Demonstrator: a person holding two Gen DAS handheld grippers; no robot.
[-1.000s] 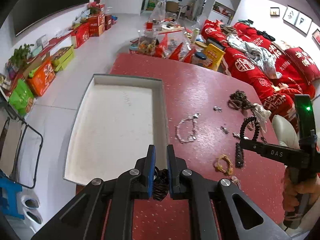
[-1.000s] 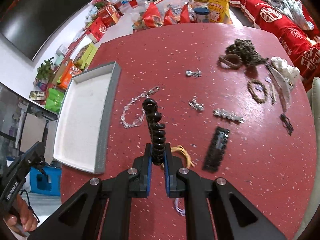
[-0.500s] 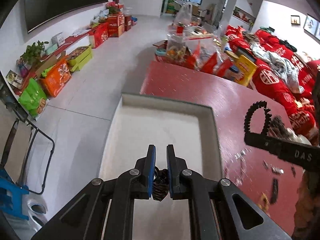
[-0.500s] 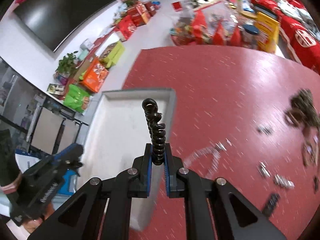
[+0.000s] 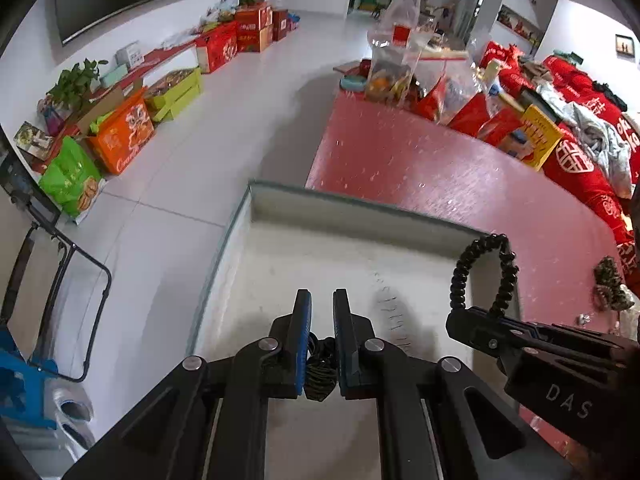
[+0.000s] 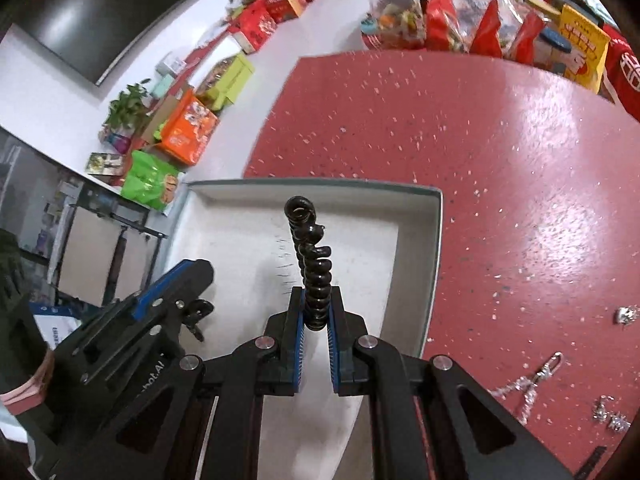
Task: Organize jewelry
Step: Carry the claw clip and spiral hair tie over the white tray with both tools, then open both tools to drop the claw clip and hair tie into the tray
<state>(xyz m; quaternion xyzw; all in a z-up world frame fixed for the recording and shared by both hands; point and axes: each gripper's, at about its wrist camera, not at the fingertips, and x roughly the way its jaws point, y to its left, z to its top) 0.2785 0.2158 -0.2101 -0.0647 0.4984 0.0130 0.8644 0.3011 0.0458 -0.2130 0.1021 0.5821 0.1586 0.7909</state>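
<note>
Both grippers hang over the white tray [image 5: 352, 216] at the edge of the red worktop [image 6: 500, 152]. The left gripper [image 5: 319, 312] has its fingers clamped on a dark band [image 5: 319, 376]. The right gripper [image 6: 316, 300] is clamped on a black coil tie [image 6: 314, 264], which stands up above the tray. A silver chain [image 6: 532, 380] lies on the worktop beside the tray.

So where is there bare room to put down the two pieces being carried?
The white tray shows nothing lying on its floor between its walls, under the left gripper and right gripper. The red table is bare beyond the tray, crowded along its far edge with snack bags.
</note>
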